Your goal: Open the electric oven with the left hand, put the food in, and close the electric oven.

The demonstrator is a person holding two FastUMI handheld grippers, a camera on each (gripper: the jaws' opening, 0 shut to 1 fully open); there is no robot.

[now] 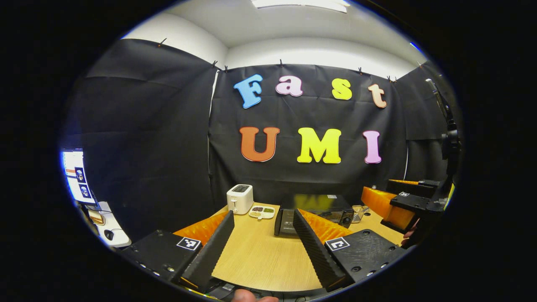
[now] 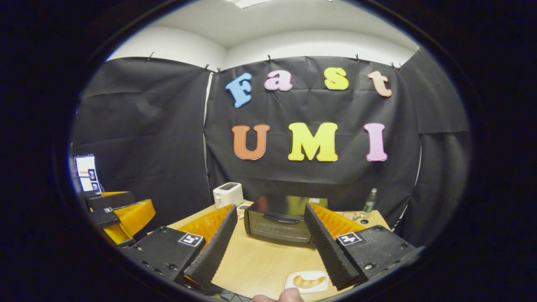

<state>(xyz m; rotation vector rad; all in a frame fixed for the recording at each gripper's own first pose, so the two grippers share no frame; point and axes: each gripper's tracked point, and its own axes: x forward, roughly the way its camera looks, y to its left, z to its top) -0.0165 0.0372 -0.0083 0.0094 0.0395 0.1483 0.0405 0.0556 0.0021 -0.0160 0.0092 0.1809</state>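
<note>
Both sets of tongs hover level above the near edge of the wooden desk (image 2: pixel 260 260), pointing toward its far edge, each spread wide and gripping nothing: the left tongs (image 1: pixel 262 245) and the right tongs (image 2: pixel 270 247). The electric oven (image 2: pixel 279 220) sits toward the desk's far edge with its door closed, a white toaster (image 1: pixel 240 199) near the far left corner. The food (image 2: pixel 309 281) lies on a small white plate (image 2: pixel 293 287) at the near edge, just beside the right tongs.

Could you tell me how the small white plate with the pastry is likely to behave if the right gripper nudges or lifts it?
The plate looks shallow and light, so it would probably slide easily on the smooth wooden table. The pastry lies loose on it and may shift or roll off if the plate tilts.
</note>
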